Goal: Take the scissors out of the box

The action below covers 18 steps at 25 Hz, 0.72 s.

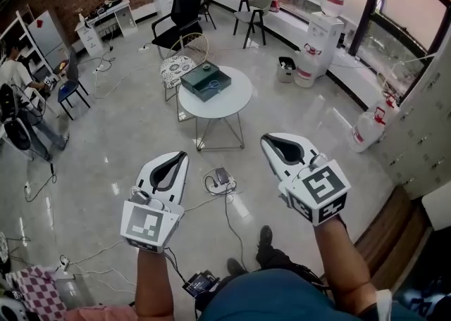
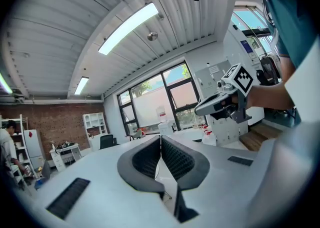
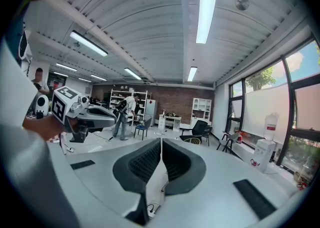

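A dark green box (image 1: 206, 82) with its lid down lies on a small round white table (image 1: 236, 100), well ahead of me across the floor. No scissors show in any view. My left gripper (image 1: 177, 155) is held out at lower left, jaws shut and empty; its own view shows the pads (image 2: 150, 158) meeting. My right gripper (image 1: 270, 141) is held out at lower right, also shut with nothing in it, its pads (image 3: 175, 161) pressed together. Both point towards the table and are far short of it. Each gripper appears in the other's view: the right gripper (image 2: 199, 109) and the left gripper (image 3: 114, 118).
A power strip with cables (image 1: 221, 179) lies on the floor between me and the table. A patterned stool (image 1: 176, 67) and a black chair (image 1: 182, 17) stand behind the table. Water bottles (image 1: 368, 129) stand at right, beside a wooden step (image 1: 384, 231). A person (image 1: 15, 77) sits at far left.
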Available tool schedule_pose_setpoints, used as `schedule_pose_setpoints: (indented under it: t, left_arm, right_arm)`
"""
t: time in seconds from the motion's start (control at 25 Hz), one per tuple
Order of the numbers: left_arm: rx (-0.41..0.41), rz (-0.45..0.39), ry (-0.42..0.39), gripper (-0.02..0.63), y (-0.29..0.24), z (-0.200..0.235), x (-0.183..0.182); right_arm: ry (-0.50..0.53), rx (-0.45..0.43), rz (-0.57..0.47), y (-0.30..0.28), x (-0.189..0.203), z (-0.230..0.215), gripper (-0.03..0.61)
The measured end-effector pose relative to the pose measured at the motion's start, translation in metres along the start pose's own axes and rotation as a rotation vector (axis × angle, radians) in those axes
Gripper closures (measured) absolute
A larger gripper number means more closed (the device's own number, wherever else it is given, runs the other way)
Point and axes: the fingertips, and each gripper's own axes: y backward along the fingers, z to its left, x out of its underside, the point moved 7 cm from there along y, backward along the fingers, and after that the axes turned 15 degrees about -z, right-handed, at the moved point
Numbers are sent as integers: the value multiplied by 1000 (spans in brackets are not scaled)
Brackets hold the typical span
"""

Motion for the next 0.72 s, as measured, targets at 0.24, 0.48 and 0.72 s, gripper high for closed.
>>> schedule_pose_setpoints:
  t: [0.24,0.48,0.72]
  left_arm:
    - [-40,38,-22,592,-48,12,6]
    - [-91,68,-36,592,-111,19,20]
    - [-129,99,-43,592,-167,23,35]
  right_arm:
    - [-32,-53,-9,-40,10,-57,540]
    - [-52,-115,-21,-77,27,-122,540]
    - [-73,-164,-29,-108,40,-180,538]
